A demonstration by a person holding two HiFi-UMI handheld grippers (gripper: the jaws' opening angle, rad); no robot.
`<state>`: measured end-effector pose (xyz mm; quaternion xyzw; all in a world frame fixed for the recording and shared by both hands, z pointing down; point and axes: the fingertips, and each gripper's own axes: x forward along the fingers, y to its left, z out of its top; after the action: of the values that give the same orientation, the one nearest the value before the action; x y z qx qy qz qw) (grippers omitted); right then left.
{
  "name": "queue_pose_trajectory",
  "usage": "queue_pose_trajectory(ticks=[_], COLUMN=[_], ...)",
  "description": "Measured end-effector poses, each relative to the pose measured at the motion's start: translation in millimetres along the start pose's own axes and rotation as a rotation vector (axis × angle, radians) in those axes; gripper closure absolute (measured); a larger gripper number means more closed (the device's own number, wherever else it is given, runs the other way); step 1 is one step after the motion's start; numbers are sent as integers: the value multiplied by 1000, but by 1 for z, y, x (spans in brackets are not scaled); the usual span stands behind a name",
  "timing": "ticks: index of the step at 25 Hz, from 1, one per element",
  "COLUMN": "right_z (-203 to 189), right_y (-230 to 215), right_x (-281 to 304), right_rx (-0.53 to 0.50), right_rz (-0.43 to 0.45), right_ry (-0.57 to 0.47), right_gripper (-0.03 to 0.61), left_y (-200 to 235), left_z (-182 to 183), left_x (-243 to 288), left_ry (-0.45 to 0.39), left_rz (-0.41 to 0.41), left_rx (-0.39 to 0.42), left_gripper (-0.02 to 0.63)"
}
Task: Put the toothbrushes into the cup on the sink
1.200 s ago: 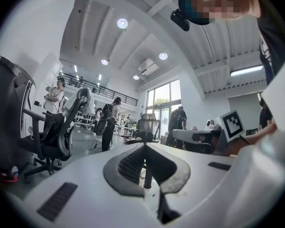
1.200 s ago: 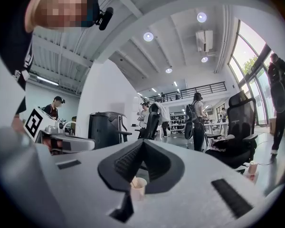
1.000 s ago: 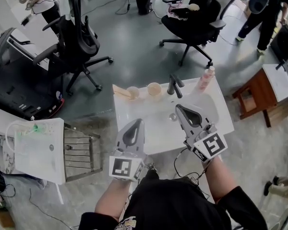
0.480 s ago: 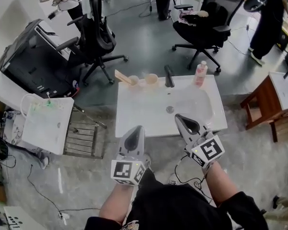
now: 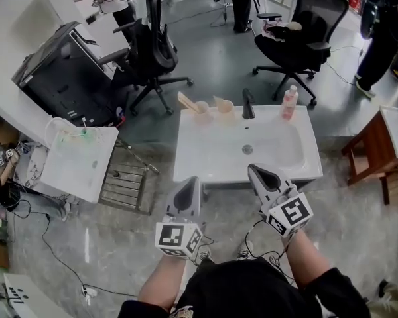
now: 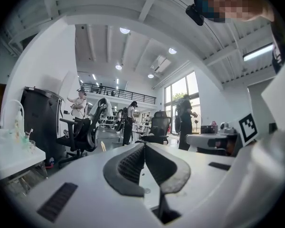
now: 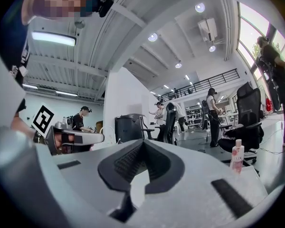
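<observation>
Ahead, 2 tan cups [image 5: 202, 110] on sink [image 5: 212, 158]

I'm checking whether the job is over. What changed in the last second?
Both grippers drew back from over the sink toward the person. The left gripper and right gripper now hang off its near edge, over the floor. Nothing was taken or let go, and both stayed shut and empty. The toothbrushes in the cup, the faucet and the bottle kept their places.

"lux" on pink bottle [image 7: 236, 158]
</observation>
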<state>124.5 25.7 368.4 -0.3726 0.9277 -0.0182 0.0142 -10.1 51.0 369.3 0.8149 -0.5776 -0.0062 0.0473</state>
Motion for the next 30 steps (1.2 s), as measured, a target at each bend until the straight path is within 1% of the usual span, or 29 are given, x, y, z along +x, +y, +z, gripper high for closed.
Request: queue_pose_trajectory(ticks=[7, 15, 20, 30], right_z=[-6, -6, -9, -16], right_y=[41, 63, 70, 64], right_x=[12, 20, 28, 28], right_rx=[-4, -15, -12, 10], right_rz=[-54, -127, -144, -157], right_ry=[28, 53, 65, 59], right_gripper=[572, 574, 574, 574], left_y=[31, 48, 59, 56], left_z=[-8, -5, -7, -12], left_x=[-25, -33, -35, -29], left_ry=[9, -2, 0, 14], left_rz=[-65, -144, -156, -164], left_rx=[-4, -17, -25, -21], left_gripper=[607, 607, 607, 607])
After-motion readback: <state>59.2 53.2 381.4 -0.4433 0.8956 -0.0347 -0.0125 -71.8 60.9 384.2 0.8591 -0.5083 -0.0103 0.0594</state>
